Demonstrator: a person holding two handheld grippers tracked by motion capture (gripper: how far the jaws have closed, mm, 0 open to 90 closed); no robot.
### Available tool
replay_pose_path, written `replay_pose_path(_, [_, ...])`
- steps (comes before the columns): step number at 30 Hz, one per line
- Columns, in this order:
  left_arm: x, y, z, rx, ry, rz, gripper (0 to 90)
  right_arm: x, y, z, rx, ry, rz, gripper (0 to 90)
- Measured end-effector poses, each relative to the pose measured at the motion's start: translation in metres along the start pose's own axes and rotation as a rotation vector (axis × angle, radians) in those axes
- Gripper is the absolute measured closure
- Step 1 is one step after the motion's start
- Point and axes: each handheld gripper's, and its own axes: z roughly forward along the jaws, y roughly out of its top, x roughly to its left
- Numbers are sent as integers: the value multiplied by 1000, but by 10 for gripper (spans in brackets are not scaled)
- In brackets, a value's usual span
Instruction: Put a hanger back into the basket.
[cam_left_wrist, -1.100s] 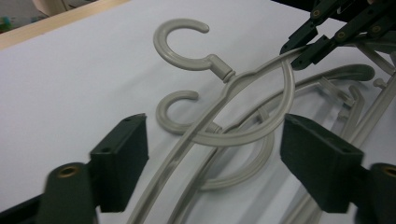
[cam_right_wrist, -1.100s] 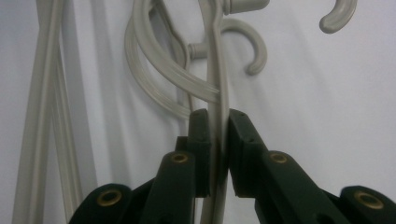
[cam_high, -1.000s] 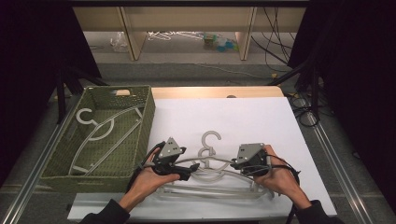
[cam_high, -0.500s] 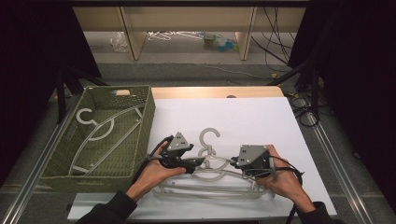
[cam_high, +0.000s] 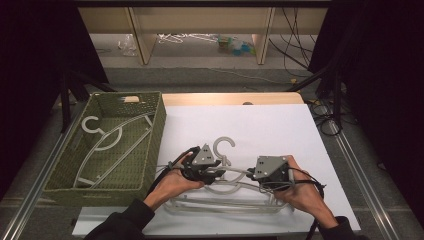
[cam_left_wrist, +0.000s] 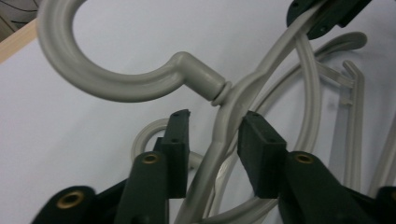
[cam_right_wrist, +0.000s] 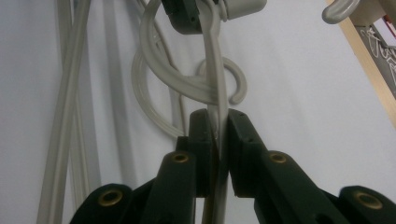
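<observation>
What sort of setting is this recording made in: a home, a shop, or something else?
Most likely a lab or recording workstation rather than a home. A white sheet covers the table between black curtains, loose cables run across the floor, and a person works grey hangers with a hand-held claw beside a green basket.

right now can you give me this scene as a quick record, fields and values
work in hand: grey plastic hanger gripped at both shoulders, over a pile of hangers
left gripper: jaws open, either side of the hanger arm just below the hook neck
right gripper: jaws shut on the hanger's other arm
hook: curls away from the person, toward the far side
surface: white sheet on the table
basket: green woven, left of the sheet
basket contents: hanger in basket lying flat
</observation>
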Motion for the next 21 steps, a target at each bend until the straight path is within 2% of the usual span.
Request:
replay_pose_path(5, [-1, 3, -3, 25, 2, 66, 701, -1, -1, 0, -6, 1, 0, 816])
replay_pose_path(10, [-4, 7, -7, 31, -5, 100, 729, 0, -1, 1, -15, -4, 2, 816])
replay_pose_path(11, [-5, 8, -9, 43, -7, 125, 733, 0, -1, 1, -11, -7, -2, 815])
replay_pose_path(13, [-7, 11, -12, 54, 0, 138, 742, 0, -3, 1, -17, -3, 1, 809])
replay_pose_path(16, [-10, 17, -17, 69, 5, 170, 758, -1, -3, 0, -35, -13, 22, 790])
replay_pose_path(17, [-12, 19, -18, 74, 12, 193, 768, -2, -3, -1, -48, -15, 39, 778])
replay_pose_path(18, [-12, 19, -18, 74, 12, 193, 771, -2, -3, -1, -48, -15, 39, 778])
replay_pose_path(19, [-13, 20, -18, 79, 16, 211, 771, -3, -3, -2, -45, -21, 32, 775])
replay_pose_path(21, [-14, 20, -17, 81, 18, 217, 781, -2, -3, 0, -51, -32, 55, 756])
